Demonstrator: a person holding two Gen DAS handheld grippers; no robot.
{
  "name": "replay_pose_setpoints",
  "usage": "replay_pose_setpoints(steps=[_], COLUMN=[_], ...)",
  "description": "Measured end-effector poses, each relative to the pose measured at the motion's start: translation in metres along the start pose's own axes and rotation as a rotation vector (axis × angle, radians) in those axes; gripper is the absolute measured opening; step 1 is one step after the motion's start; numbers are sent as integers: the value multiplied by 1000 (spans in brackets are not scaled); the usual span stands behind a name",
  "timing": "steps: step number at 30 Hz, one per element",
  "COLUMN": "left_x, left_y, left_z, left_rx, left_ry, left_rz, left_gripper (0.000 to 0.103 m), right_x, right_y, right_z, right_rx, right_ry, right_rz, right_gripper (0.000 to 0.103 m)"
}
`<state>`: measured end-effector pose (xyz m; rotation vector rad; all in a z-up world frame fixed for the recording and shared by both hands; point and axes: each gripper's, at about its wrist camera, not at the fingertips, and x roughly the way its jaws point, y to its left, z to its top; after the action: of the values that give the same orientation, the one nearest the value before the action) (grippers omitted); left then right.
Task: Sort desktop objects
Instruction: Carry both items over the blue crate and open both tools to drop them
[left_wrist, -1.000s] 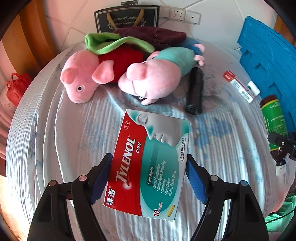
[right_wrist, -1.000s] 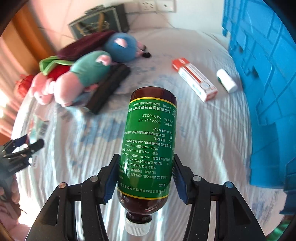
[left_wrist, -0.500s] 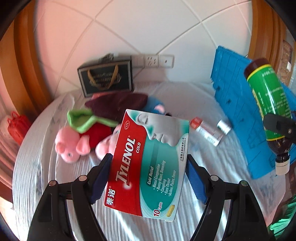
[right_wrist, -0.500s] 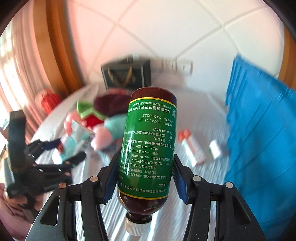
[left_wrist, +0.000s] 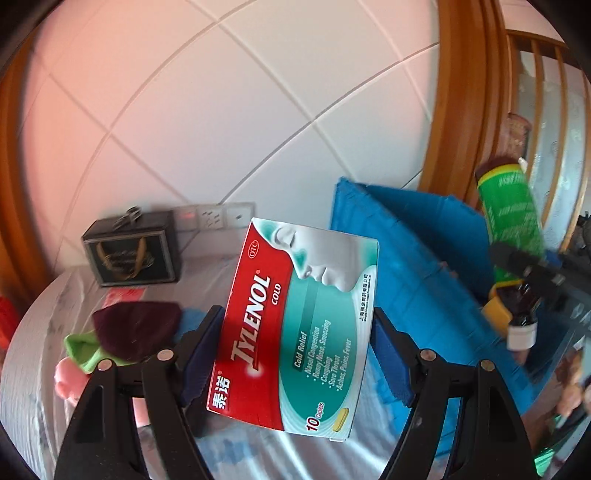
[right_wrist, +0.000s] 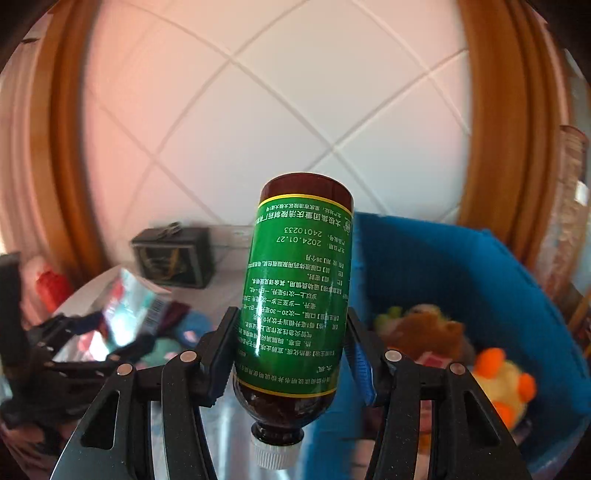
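My left gripper (left_wrist: 297, 350) is shut on a red and teal Tylenol Cold box (left_wrist: 295, 325), held high above the table. My right gripper (right_wrist: 291, 350) is shut on a brown medicine bottle with a green label (right_wrist: 295, 295), white cap pointing toward me. The bottle also shows in the left wrist view (left_wrist: 511, 236), at the right, above the blue bin (left_wrist: 424, 258). The left gripper with the box shows in the right wrist view (right_wrist: 110, 332) at the left. The blue bin (right_wrist: 480, 266) lies right of the bottle and holds plush toys (right_wrist: 502, 380).
A dark gift bag (left_wrist: 131, 253) stands against the tiled wall by the wall sockets (left_wrist: 214, 216). Plush toys, a maroon one (left_wrist: 135, 328) and green and pink ones, lie on the pale tablecloth (left_wrist: 37, 332). Wooden frames flank the wall.
Both grippers have risen and tilted up from the table with their loads. The views now show the wall, and the blue bin's inside has come into the right wrist view.
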<state>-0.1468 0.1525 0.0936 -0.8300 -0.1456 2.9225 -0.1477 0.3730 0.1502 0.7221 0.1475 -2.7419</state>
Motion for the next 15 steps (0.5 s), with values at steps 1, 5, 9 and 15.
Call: replay_pose_setpoints(steps=[1,5,9,15], left_x=[2,16,30,54], left_y=[-11,-58,-105,-166], left_z=[7,30,44,54], left_rx=[-1,-2,59,142], left_ry=[-6,-2,11,66], left_rz=[-17,-109,-159,-213], left_gripper=[77,77,77,77], right_x=[1,10,11,13], right_y=[-12,-61,-101,-146], right_z=[-2,-15,-29,-45], right_rx=[10,69,110,151], right_ry=[1,28,35,54], right_rz=[-32,-119,-217,-365], right_gripper=[53,53,53,53])
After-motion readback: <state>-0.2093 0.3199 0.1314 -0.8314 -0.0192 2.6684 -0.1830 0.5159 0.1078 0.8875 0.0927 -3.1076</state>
